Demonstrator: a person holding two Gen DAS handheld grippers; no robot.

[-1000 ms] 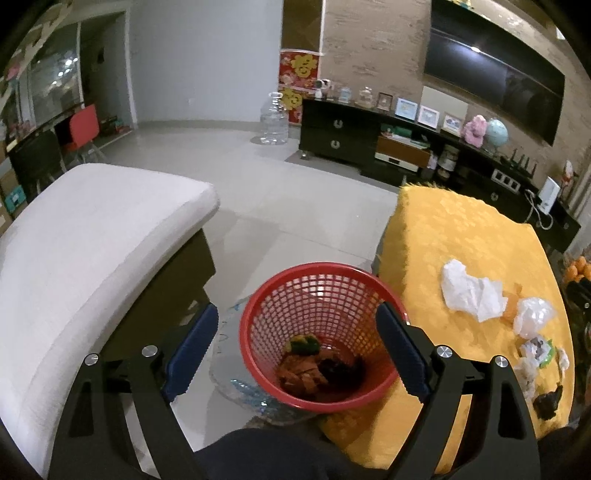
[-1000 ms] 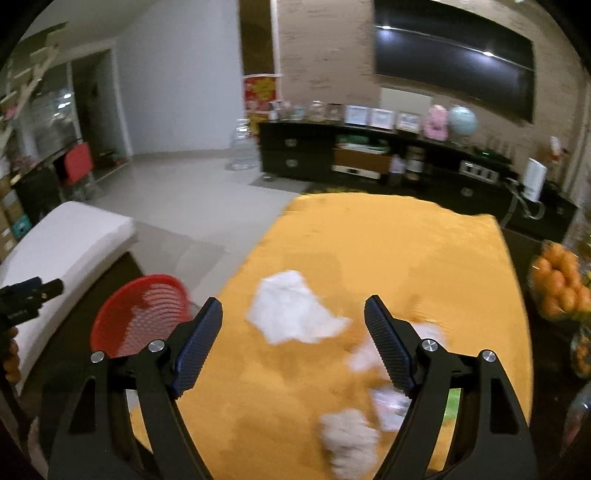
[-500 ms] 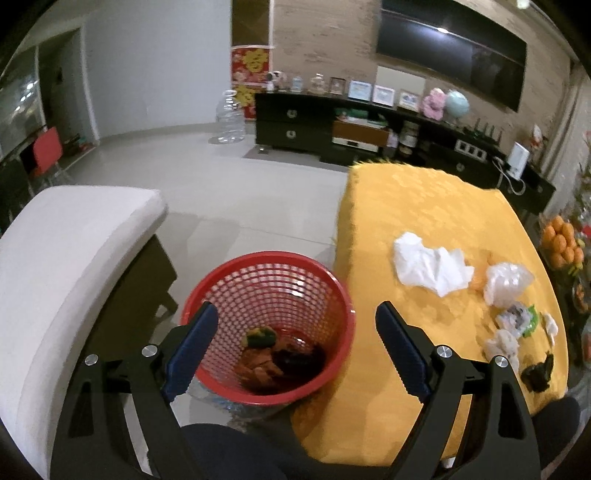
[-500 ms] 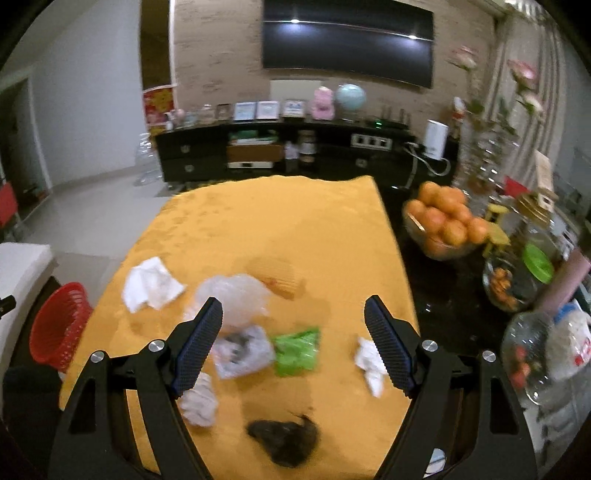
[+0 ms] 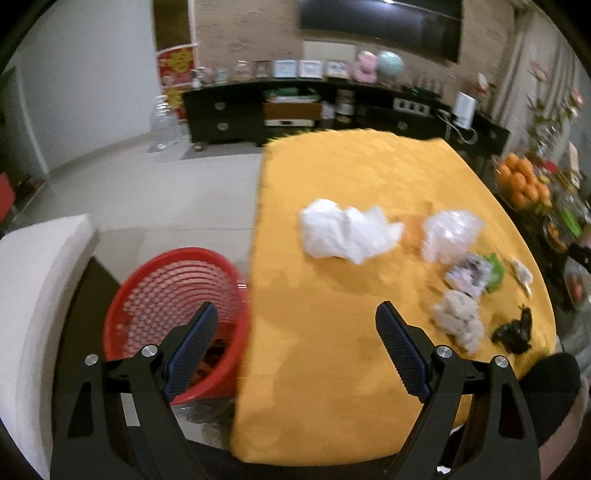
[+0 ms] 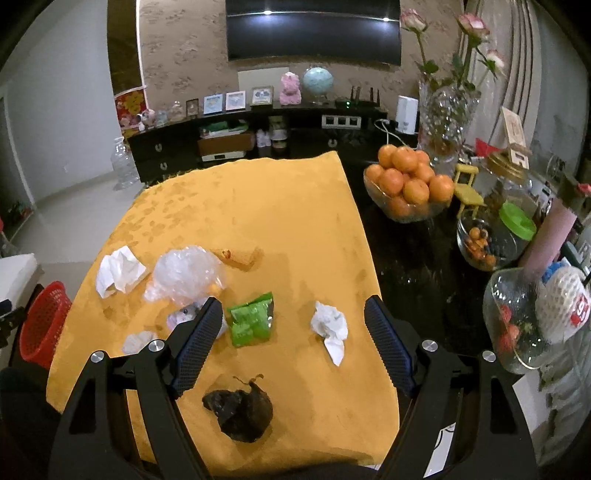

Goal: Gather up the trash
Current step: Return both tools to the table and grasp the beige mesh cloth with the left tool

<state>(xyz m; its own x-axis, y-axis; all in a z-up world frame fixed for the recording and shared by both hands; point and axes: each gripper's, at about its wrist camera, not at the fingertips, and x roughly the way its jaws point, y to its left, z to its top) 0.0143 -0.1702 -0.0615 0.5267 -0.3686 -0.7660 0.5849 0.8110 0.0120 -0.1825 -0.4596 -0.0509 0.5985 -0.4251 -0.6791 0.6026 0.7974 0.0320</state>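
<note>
We count three crumpled white tissues [image 6: 120, 271], one clear plastic bag [image 6: 186, 273], one green wrapper [image 6: 251, 319], one black scrap [image 6: 240, 410], one red basket [image 6: 44, 325].

Basket [image 6: 42, 325] on floor left of counter [image 6: 288, 206]. On counter: tissue [image 6: 120, 271] at left, plastic bag [image 6: 186, 275] beside it, snack wrapper [image 6: 251, 319] centre, crumpled tissue [image 6: 330, 328] right, dark lump [image 6: 240, 410] nearest. Fruit bowl [image 6: 406, 188] far right.

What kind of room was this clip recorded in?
Most likely a home living or dining room: a wall-mounted TV above a dark media cabinet lined with framed photos, and a table under a yellow tablecloth beside a bowl of oranges.
</note>
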